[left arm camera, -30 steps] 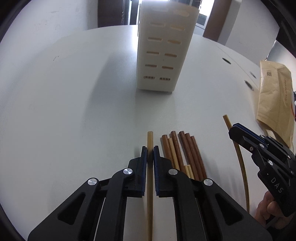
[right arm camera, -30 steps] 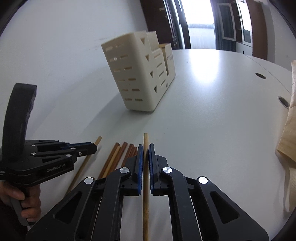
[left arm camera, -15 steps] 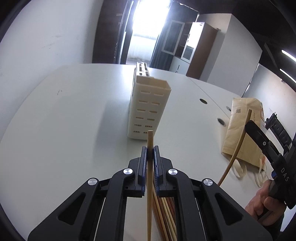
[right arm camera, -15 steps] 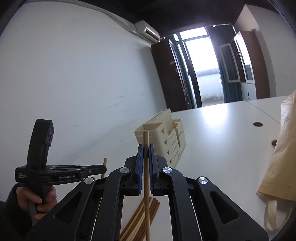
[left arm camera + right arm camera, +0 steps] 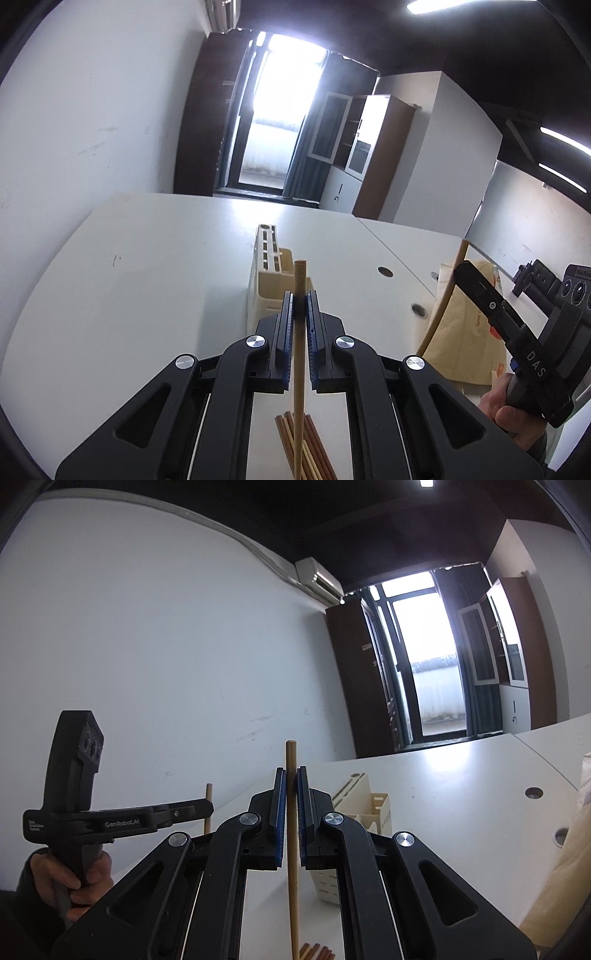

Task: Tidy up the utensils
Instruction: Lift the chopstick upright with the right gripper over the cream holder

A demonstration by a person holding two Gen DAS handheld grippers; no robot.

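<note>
Your left gripper [image 5: 300, 301] is clamped on 1 pale chopstick [image 5: 299, 354], held upright above the white table [image 5: 147, 280], just in front of the cream utensil holder [image 5: 264, 291]. Your right gripper [image 5: 290, 781] pinches a second chopstick [image 5: 291, 849], also upright, to the right of the holder and nearer you. The remaining chopsticks [image 5: 306, 446] lie in a bundle on the table, nearer you than the holder. A brown paper bag [image 5: 469, 339] lies to the holder's right.

Cream holder [image 5: 271, 295], tan chopstick [image 5: 299, 332]
</note>
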